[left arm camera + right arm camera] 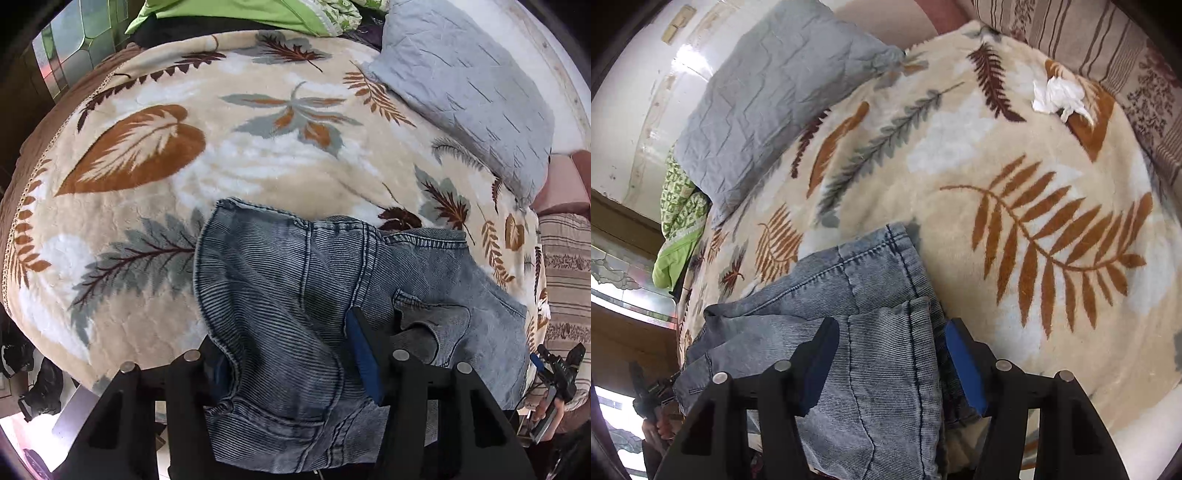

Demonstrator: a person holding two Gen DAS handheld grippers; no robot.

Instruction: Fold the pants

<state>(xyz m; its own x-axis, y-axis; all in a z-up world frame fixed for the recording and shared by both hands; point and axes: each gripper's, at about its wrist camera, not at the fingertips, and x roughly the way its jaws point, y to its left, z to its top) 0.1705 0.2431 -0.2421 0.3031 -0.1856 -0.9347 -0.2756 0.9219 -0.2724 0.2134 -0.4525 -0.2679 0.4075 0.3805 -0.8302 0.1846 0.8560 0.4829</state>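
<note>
Faded blue denim pants (288,280) lie bunched on a cream blanket with a leaf print (155,192). In the left wrist view the waist end drapes between the fingers of my left gripper (291,354); the jaws stand wide apart around the cloth, and the left pad is hidden under it. In the right wrist view the leg ends (882,295) lie stacked, hems pointing away. My right gripper (890,362) straddles the legs with both blue pads apart, one on each side of the cloth.
A grey-blue pillow (469,96) lies at the head of the bed, also in the right wrist view (768,96). A crumpled white tissue (1058,96) sits on the blanket. Green bedding (229,14) lies at the far edge. A striped cushion (1108,48) borders the blanket.
</note>
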